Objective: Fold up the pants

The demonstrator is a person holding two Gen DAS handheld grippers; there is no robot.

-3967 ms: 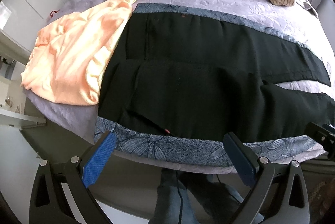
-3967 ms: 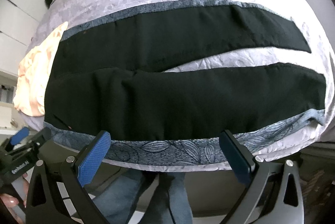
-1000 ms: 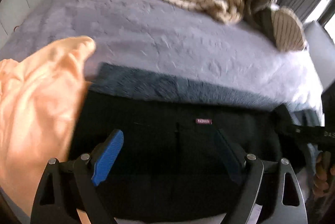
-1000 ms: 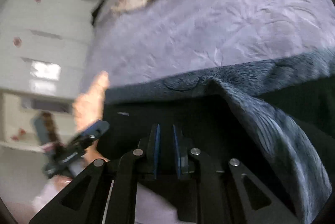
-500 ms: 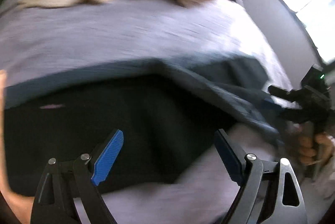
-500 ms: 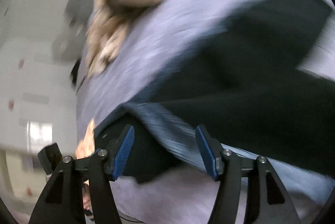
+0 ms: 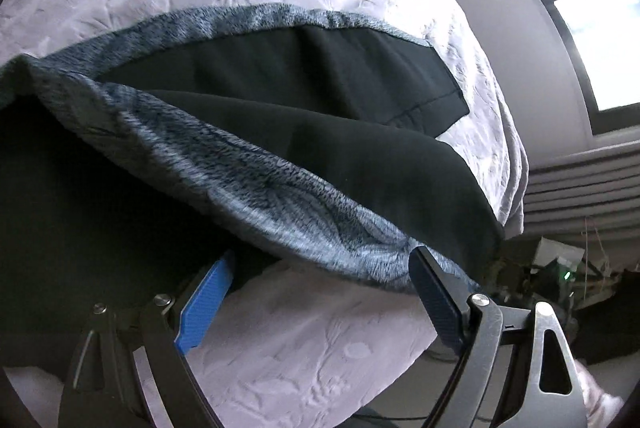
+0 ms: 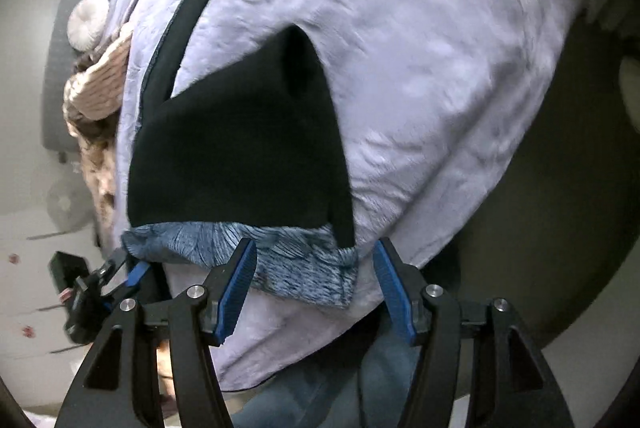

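A: Status of pants (image 7: 360, 156)?
B: Now lying w/ near leg flipped onto far leg on bed (image 7: 304, 348); blue fleece mat (image 7: 280, 196) dragged over too.
A: Tongs?
B: Left tongs (image 7: 316, 304) and right tongs (image 8: 314, 286) both released now, gripping nothing. Lengthwise fold appearing done; crosswise fold pending.

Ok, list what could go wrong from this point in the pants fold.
1. The blue-grey fleece lining is turned up over the black pants, so the next fold may trap that flipped edge and leave a lump.
2. Both the left gripper and the right gripper are open and hold nothing; a grab at the fleece could also pinch the lilac bedspread beneath.
3. The pants lie near the bed edge and might slide off.
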